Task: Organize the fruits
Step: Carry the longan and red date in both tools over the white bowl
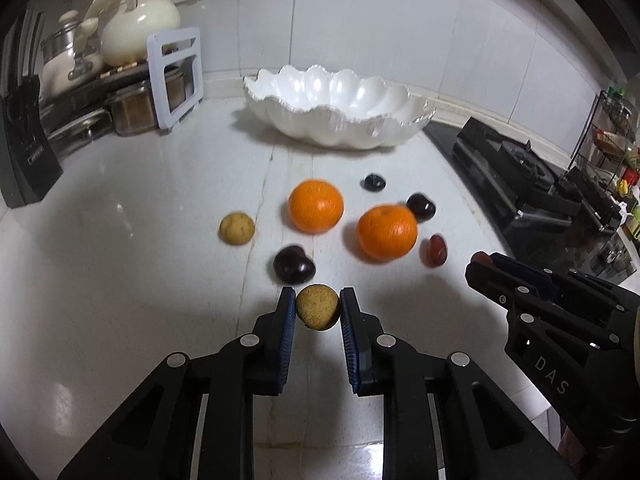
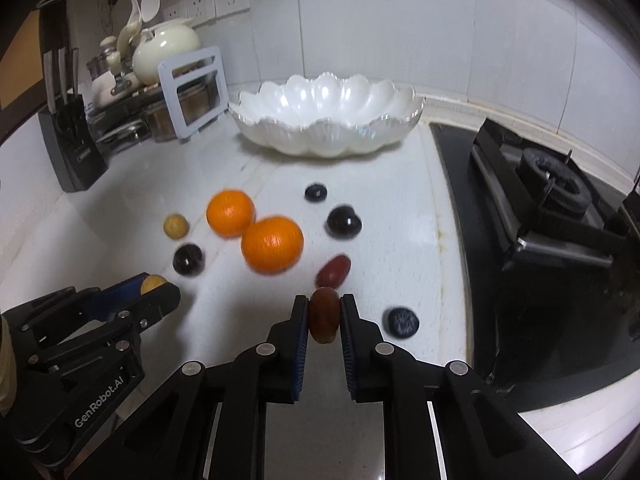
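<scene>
My left gripper [image 1: 318, 307] is shut on a small round tan fruit [image 1: 317, 306], held just above the white counter. My right gripper [image 2: 324, 314] is shut on an oblong red-brown fruit [image 2: 324, 314]. Each gripper also shows in the other view: the right gripper [image 1: 480, 262] at the right edge, the left gripper [image 2: 154, 284] at the lower left. Loose on the counter lie two oranges [image 1: 316, 205] [image 1: 387, 232], another tan fruit [image 1: 237, 228], dark cherries [image 1: 294, 265] [image 1: 421, 207], a red oblong fruit [image 2: 333, 271] and dark blue berries [image 2: 315, 192] [image 2: 401, 322]. A white shell-shaped bowl [image 1: 380, 130] stands at the back.
A black gas stove [image 2: 552, 216] borders the counter on the right. At the back left stand a knife block [image 2: 72, 148], a dish rack with pots and a cream teapot [image 2: 166, 50], and a white frame [image 2: 192, 92]. Tiled wall with sockets behind.
</scene>
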A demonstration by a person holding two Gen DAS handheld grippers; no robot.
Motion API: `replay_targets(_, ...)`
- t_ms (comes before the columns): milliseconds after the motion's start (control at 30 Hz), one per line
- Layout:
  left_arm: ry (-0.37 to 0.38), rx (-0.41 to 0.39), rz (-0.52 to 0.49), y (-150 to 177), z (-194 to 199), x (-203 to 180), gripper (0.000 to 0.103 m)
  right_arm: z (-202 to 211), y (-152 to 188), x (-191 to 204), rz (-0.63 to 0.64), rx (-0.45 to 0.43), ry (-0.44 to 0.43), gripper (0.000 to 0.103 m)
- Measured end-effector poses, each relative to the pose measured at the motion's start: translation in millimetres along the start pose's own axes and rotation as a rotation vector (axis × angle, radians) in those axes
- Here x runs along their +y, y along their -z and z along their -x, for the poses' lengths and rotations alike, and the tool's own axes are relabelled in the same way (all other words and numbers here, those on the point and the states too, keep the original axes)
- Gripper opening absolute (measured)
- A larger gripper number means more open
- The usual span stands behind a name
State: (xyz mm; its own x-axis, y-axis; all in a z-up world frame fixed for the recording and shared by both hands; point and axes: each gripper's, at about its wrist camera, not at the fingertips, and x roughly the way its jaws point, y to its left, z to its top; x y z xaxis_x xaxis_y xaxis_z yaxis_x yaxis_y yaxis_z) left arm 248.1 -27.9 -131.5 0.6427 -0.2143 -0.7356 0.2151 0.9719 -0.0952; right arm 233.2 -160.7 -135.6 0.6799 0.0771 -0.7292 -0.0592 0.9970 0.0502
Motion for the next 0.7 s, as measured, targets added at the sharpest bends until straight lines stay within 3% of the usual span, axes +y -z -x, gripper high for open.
replay_targets(433, -0.072, -0.123, -0.025, -36, 26, -11, 0.023, 22, -36, -6, 0.029, -0.107, -0.028, 0.017)
replay_targets(700, -0.069, -0.195, -0.010, -66, 38, -18, 0.023, 37, -63, -13, 0.041, -0.182, -0.075, 0.017)
